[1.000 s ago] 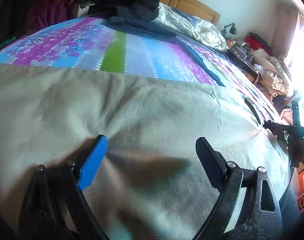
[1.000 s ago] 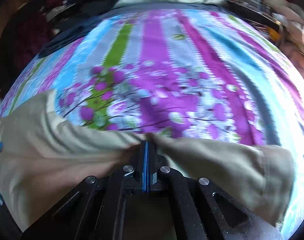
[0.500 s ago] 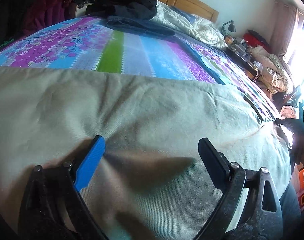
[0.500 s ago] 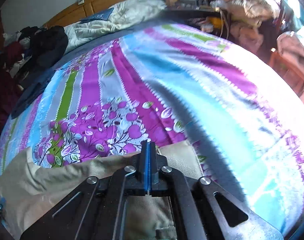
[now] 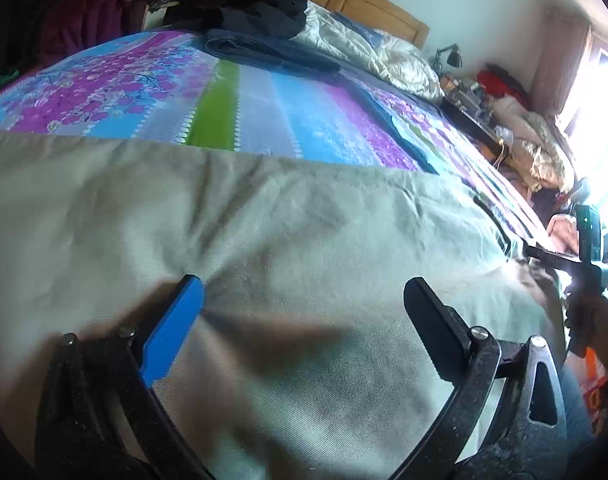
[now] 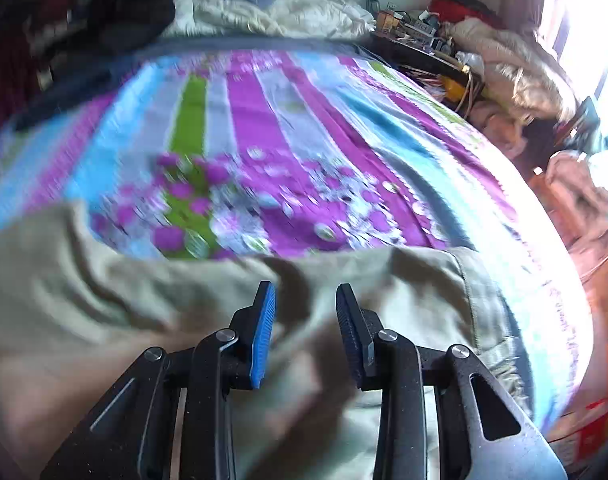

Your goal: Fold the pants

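Pants (image 5: 287, 240) spread flat across bedspread (image 5: 263, 120) | left gripper (image 5: 304, 300) wide, empty, over cloth | right gripper (image 6: 306, 304) narrowly parted, empty, hem at 2 o'clock | smooth wrinkles, align edges before pinching next fold.

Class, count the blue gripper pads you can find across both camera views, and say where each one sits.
2. One blue pad is on the left gripper, over the pants; the other is on the right gripper. The facing fingers look black.

Bedspread (image 6: 304, 128) beyond the pants (image 5: 263, 240) lies open (dark clothes (image 5: 259, 4) crowd the headboard).
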Available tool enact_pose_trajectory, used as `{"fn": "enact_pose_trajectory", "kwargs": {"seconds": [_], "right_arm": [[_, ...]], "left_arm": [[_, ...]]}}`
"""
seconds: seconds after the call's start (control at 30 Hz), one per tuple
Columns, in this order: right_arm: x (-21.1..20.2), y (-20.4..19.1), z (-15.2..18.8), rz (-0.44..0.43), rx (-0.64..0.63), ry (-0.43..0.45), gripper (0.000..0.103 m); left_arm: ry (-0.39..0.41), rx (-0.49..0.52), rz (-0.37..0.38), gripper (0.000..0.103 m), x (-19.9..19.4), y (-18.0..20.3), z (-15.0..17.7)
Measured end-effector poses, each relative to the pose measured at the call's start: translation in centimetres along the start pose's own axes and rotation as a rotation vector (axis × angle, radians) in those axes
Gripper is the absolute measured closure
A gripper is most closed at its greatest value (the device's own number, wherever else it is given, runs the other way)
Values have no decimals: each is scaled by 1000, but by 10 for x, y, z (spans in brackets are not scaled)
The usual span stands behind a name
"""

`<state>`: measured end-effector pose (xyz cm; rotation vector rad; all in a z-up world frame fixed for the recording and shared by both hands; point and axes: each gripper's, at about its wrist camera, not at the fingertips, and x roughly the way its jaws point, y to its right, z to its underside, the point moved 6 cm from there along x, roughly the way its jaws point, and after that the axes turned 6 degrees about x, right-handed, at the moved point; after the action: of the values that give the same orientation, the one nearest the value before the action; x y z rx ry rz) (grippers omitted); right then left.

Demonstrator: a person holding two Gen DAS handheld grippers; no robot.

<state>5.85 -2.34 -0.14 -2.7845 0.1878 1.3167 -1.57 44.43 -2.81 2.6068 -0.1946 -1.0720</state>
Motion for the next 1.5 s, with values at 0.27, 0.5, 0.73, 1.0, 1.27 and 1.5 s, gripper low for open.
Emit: {"fn": "enact_pose_trajectory", "kwargs": {"seconds": [0.27, 0.5, 0.73, 1.0, 1.27, 1.5], "right_arm": [[-101, -342, 8, -691, -744, 125, 45], [-114, -617, 108, -1035, -1169, 6, 36], [-60, -748, 145, -1069, -1270, -128, 56], [-38, -743, 148, -1100, -1278, -127, 96], [-59, -734, 132, -1086, -1271, -44, 101], [-39, -741, 136, -1021, -1204, -129, 100]], "left_arm": [[427, -343, -96, 10, -172, -72, 15], [458, -845, -311, 11, -238, -197, 143], [483, -873, -300, 11, -227, -205, 146], [448, -896, -283, 11, -203, -215, 156], [453, -900, -287, 11, -201, -219, 153], [447, -889, -278, 10, -195, -217, 146]]}}
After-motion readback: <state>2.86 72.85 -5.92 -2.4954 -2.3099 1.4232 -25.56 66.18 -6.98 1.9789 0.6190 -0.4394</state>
